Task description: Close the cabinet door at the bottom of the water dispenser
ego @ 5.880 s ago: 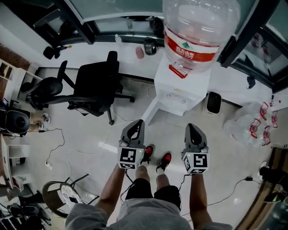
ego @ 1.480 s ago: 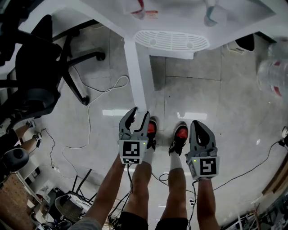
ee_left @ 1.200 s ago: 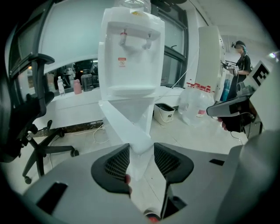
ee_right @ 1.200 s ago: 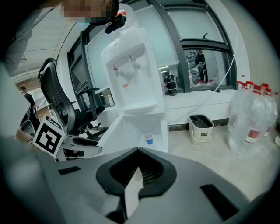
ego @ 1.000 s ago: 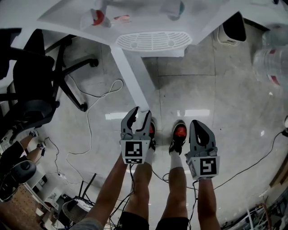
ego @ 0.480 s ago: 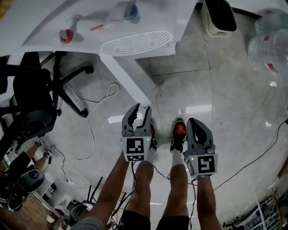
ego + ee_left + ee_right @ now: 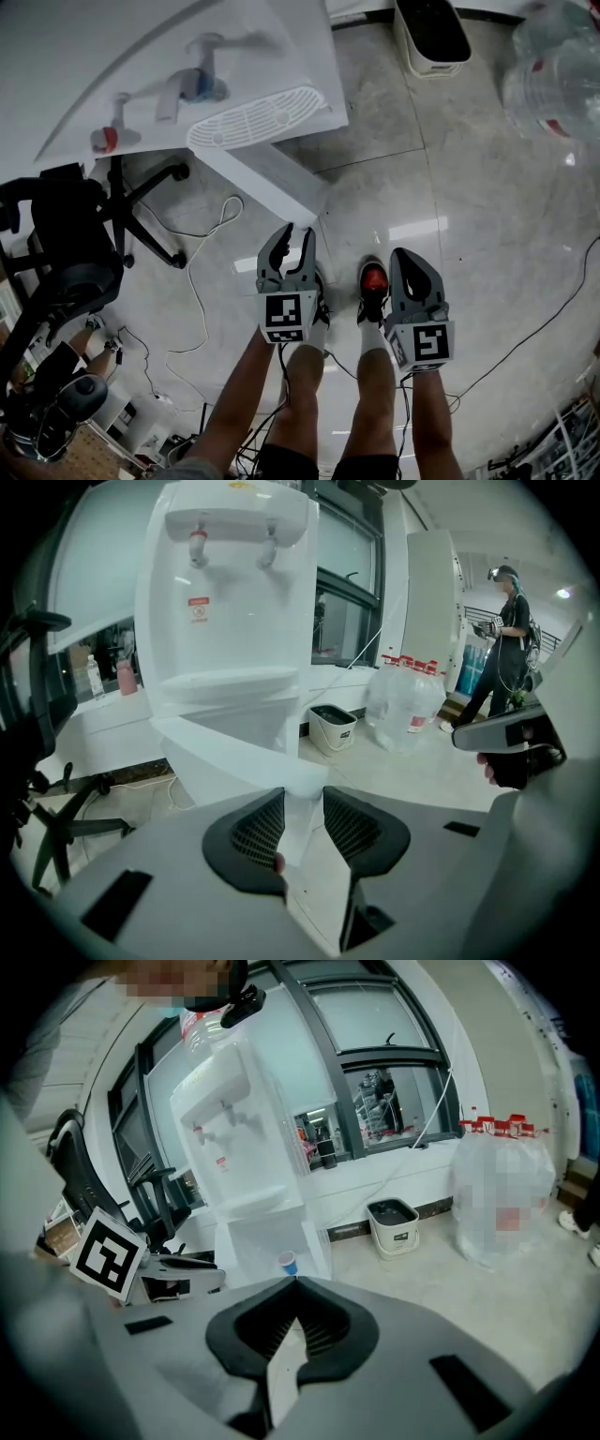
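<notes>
Your left gripper (image 7: pixel 295 231), jaws just closing but apart, meets the near edge of the open cabinet door (image 7: pixel 262 178). Your right gripper (image 7: pixel 405 255), to its right, is clenched and empty.

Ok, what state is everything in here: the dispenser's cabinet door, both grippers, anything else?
cabinet door: open, swung out from the water dispenser.
left gripper: jaws apart, just been closing, the door's edge between them.
right gripper: jaws shut, nothing between them.
bin: upright, open-topped.
</notes>
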`<control>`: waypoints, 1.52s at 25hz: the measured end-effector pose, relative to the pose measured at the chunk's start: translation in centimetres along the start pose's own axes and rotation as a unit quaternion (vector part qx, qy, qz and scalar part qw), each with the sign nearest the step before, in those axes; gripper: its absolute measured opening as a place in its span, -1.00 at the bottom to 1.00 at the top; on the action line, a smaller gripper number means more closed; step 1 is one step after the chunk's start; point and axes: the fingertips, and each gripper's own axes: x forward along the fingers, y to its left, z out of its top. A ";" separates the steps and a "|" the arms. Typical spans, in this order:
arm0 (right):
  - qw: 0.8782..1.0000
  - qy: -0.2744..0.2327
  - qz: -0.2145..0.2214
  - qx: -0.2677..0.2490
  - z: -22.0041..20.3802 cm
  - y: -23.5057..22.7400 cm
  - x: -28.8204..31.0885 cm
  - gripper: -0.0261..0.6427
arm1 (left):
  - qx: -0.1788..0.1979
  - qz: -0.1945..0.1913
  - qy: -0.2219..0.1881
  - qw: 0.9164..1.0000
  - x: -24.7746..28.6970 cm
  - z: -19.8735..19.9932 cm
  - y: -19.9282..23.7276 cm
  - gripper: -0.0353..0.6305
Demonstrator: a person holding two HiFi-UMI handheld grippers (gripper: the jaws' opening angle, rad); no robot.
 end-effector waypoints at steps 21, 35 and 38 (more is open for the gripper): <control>0.999 -0.030 -0.028 0.023 2.5 -5.0 2.9 -0.87 | 0.025 -0.026 -0.017 0.999 6.0 5.5 -2.7 -0.50; 0.998 -0.048 -0.042 0.031 3.5 -7.7 4.1 -0.87 | 0.049 -0.023 -0.030 0.998 8.8 8.0 -2.9 -0.50; 0.997 -0.051 -0.042 0.029 3.8 -8.0 4.4 -0.87 | 0.052 -0.022 -0.032 0.998 9.3 8.5 -2.9 -0.50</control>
